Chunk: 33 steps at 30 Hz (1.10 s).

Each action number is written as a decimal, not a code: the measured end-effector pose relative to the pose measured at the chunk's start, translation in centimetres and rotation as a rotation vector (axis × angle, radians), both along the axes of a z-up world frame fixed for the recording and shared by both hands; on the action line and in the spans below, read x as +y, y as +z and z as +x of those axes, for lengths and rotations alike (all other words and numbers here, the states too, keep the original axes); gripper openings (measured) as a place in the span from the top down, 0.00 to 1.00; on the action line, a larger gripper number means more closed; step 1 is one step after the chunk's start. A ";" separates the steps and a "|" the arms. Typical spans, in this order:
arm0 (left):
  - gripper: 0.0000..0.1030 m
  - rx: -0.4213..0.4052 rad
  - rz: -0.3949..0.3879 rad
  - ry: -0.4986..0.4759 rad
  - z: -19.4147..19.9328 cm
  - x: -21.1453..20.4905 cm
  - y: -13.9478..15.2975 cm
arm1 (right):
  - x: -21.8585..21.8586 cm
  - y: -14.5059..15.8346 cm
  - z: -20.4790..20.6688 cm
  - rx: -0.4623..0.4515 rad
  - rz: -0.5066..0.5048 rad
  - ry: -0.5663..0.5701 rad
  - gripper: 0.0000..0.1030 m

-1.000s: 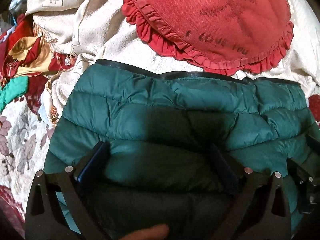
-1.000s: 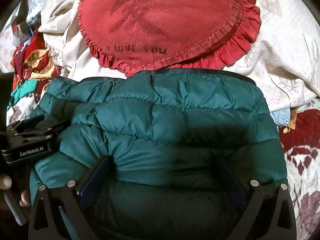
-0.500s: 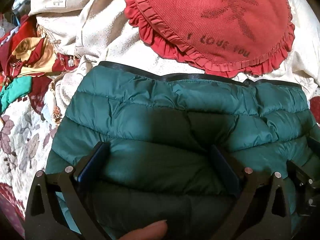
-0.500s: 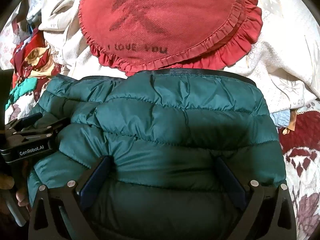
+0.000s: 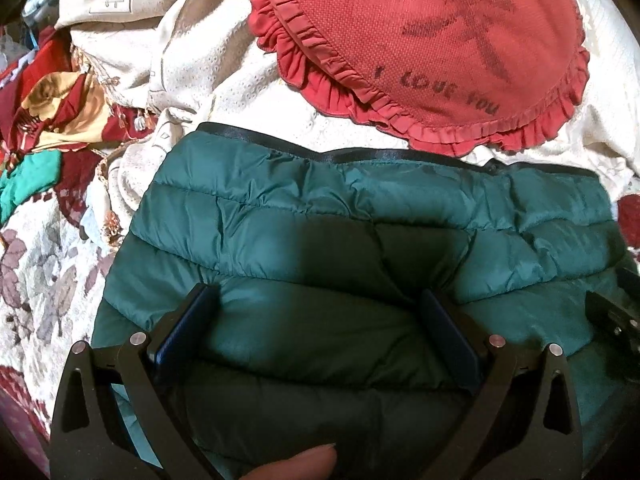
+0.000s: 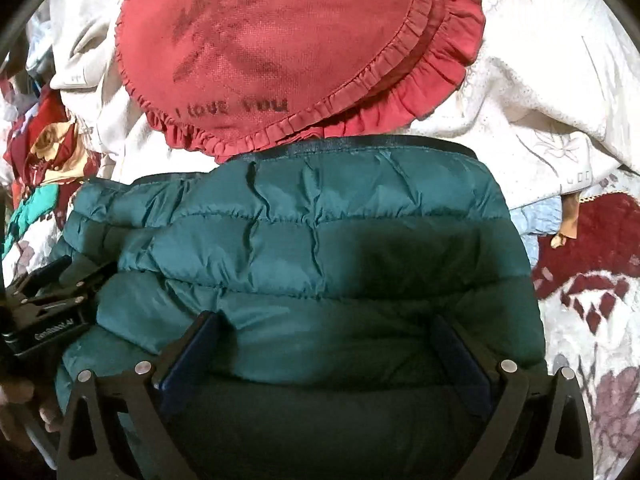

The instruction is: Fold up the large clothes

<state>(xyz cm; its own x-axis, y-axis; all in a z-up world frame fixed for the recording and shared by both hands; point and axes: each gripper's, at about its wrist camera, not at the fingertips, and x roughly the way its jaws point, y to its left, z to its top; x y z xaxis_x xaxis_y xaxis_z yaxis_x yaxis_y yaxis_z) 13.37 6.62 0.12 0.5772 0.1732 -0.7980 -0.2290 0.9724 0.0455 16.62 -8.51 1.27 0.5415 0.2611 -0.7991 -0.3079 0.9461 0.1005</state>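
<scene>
Jacket (image 5: 304, 248) lies folded on the bedspread (image 5: 36, 264), just below the red cushion (image 5: 432, 36).
Both grippers, left (image 5: 316, 320) and right (image 6: 328, 344), are spread wide with padding bulging between the fingers, nothing clamped. Fold should be pressed flat evenly; puffy fill is likely to spring back, edges kept aligned.

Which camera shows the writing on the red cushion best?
The right wrist view: the red cushion faces it and "I love you" reads level and clear. In the left wrist view the cushion sits off to the right, its writing slanted and fainter.
</scene>
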 end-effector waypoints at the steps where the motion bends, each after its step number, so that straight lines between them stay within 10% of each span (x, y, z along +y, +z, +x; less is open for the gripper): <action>1: 0.01 0.000 -0.024 -0.013 -0.1 0.4 0.5 | 0.0 0.4 -0.1 -0.006 0.001 0.009 0.00; 6: 0.00 -0.073 -0.109 0.055 -2.6 6.4 3.6 | -2.2 2.0 -0.3 -0.082 -0.026 0.026 0.00; 10: 0.00 0.004 -0.184 0.068 -3.6 11.8 0.5 | -5.3 0.1 0.6 -0.016 -0.021 0.002 0.00; 18: 0.00 0.030 -0.714 -0.005 -1.4 17.4 -5.1 | -6.5 -1.3 0.8 0.005 0.052 -0.040 0.00; 23: 0.03 -0.027 -0.729 -0.044 -0.7 17.3 -4.9 | -7.2 -1.8 0.6 0.010 0.090 -0.046 0.00; 26: 0.30 -0.070 -0.730 -0.077 -1.1 16.9 -4.1 | -7.8 -1.9 0.9 0.033 0.115 -0.030 0.00; 29: 0.46 -0.080 -0.655 -0.126 -1.2 16.0 -3.1 | -9.3 -2.5 1.7 0.139 0.200 -0.011 0.00; 33: 0.43 -0.074 -0.566 -0.136 -1.1 15.1 -3.1 | -12.0 -4.1 3.4 0.324 0.349 -0.008 0.00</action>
